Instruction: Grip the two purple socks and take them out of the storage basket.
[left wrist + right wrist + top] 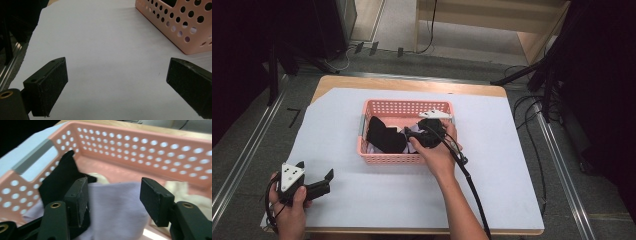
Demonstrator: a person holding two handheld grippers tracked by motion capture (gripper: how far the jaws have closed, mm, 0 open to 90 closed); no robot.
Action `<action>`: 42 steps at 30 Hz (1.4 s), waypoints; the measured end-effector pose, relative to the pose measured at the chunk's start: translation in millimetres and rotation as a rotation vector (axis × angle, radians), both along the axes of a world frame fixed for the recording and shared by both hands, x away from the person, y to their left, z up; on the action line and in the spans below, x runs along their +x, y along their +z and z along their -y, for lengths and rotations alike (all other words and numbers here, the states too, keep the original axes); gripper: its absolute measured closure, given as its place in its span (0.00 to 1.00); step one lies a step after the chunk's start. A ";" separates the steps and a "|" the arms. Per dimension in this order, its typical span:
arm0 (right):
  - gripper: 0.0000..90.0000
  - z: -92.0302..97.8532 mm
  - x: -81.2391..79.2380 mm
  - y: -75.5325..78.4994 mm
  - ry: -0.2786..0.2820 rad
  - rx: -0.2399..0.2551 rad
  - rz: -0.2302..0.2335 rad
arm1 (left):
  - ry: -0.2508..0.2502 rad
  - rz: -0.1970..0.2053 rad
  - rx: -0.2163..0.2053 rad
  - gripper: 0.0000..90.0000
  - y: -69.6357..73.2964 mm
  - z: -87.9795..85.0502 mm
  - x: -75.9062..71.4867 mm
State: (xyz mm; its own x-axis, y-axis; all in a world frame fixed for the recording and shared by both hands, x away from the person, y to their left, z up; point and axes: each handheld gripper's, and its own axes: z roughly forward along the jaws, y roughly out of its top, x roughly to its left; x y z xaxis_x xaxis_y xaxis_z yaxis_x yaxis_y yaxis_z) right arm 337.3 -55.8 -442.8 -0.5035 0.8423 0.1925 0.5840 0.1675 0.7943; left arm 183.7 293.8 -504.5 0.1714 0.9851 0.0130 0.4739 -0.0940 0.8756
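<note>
Progress: cloths are lying in basket (377,158), black cloth (56,180) beside lilac cloth (117,205) | right claw (113,195) is hanging over lilac cloth, jaws apart, gripping nothing | left claw (117,82) is idling wide above bench (377,205) | remaining: likely withdrawal only.

Both forearms are bare, with no sleeves, gloves or watch in the high view. The left gripper (316,176) is black, topped by a grey three-cornered plate (291,176) dotted with dark screw holes, and a thin black cable loops at its 8 o'clock side. The right gripper (113,195) has blocky matt-black jaws with small screw holes and brass-coloured pivot rings, a grey plate on top, and a thick black cable (472,187) trailing toward 5 o'clock.
</note>
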 end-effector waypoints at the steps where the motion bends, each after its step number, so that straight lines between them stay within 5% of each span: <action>1: 0.45 -2.1 0.8 -1.9 0.008 -0.006 -0.017 | 0.000 0.000 0.000 0.05 0.0 0.0 0.0; 6: 0.46 -7.5 8.1 -16.2 0.011 -0.076 -0.084 | -0.001 0.002 -0.003 0.05 0.0 0.0 -0.3; 9: 0.57 -7.4 12.4 -22.1 -0.029 -0.099 -0.115 | -0.003 0.000 -0.002 0.05 0.1 -0.7 -0.3; 10: 0.70 -7.8 13.6 -24.4 -0.032 -0.114 -0.126 | -0.002 0.001 -0.004 0.05 0.0 -0.7 0.1; 15: 0.87 -5.8 14.1 -25.6 -0.033 -0.142 -0.121 | -0.004 0.002 -0.006 0.05 -0.1 -0.9 0.1; 20: 0.97 6.2 8.2 -15.9 -0.068 -0.058 -0.022 | -0.003 0.001 -0.003 0.05 0.0 -0.7 -0.1; 25: 0.97 16.6 1.6 -5.5 -0.091 -0.001 0.080 | -0.003 0.001 -0.002 0.05 -0.1 -0.3 0.0; 29: 0.98 30.1 -8.8 10.4 -0.105 0.072 0.208 | -0.001 0.000 -0.003 0.05 -0.1 0.2 0.0; 42: 0.98 69.3 -24.3 34.9 -0.173 0.211 0.462 | -0.003 0.000 0.001 0.05 0.0 0.0 -0.2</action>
State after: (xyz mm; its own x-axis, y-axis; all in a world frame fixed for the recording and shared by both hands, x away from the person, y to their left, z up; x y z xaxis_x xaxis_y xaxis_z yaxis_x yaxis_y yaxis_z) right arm 313.0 -125.2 -407.9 -0.4329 0.8876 0.1576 0.1706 -0.0910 0.9811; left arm 183.5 293.8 -504.5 0.1741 0.9846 0.0137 0.4734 -0.0959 0.8756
